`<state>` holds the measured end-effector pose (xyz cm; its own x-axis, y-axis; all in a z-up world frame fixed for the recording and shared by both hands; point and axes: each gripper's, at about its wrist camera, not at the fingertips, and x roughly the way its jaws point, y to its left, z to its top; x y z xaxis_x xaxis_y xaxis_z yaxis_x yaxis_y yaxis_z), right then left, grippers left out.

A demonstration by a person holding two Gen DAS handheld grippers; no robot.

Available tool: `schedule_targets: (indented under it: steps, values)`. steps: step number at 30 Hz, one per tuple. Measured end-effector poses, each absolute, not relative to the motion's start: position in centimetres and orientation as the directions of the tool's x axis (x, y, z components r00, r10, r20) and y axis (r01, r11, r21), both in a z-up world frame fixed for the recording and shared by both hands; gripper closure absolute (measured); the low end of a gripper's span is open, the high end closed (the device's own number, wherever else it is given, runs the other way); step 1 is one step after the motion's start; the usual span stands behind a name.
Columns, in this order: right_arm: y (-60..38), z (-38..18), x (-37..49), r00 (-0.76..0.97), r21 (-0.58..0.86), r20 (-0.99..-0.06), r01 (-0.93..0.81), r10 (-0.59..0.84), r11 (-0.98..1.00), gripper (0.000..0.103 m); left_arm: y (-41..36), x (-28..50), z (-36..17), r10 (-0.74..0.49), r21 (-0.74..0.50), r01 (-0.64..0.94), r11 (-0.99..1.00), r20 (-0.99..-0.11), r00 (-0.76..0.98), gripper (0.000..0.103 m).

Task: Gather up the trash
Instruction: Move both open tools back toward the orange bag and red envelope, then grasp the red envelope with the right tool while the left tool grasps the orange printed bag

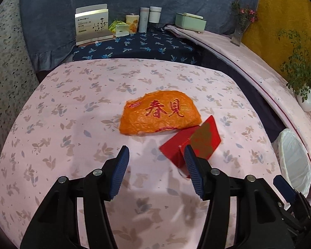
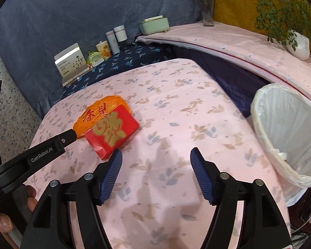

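left tongs (image 1: 155, 151) released over the worktop (image 1: 72, 124), right tongs (image 2: 156, 153) released and empty, orange bag (image 1: 158, 113) mid-worktop, red envelope (image 1: 197, 143) touching it, lined bin (image 2: 288, 132) at the right edge

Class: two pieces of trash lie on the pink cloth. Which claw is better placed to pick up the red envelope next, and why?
Left. The left claw is open with the red envelope at its fingertip; the right claw, also open, faces bare cloth beside it.

Cartons (image 1: 92, 26), canisters (image 1: 144, 19) and mint box (image 1: 190, 21) line the 12 o'clock shelf (vase (image 1: 239, 29) at 1 o'clock).
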<state>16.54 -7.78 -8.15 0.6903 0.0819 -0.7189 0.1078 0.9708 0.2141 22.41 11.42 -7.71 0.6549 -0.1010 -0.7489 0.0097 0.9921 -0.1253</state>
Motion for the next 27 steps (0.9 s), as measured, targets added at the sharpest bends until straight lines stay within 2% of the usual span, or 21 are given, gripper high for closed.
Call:
schedule_targets:
  steps: [8,10,16,27]
  values:
    - [-3.7,-9.5,19.5,0.659,0.247,-0.742,0.097,0.124,0.964,0.031,15.4,24.7,-8.9,-0.071,-0.106,-0.015,0.994,-0.760,0.646,0.042]
    - [-3.1,-9.7,20.3,0.654,0.263,-0.745,0.109,0.130,0.959,0.031,16.0,25.4,-8.9,-0.076,-0.111,-0.014,0.994,-0.756,0.650,0.032]
    - [-2.1,-10.6,23.0,0.641,0.293,-0.757,0.153,0.131,0.944,0.030,16.1,28.2,-8.8,-0.082,-0.094,0.018,0.995,-0.748,0.659,0.018]
    - [-1.4,-12.4,25.5,0.616,0.307,-0.776,0.179,0.137,0.935,0.029,14.5,32.5,-11.5,-0.125,-0.110,0.062,0.992,-0.790,0.600,0.016]
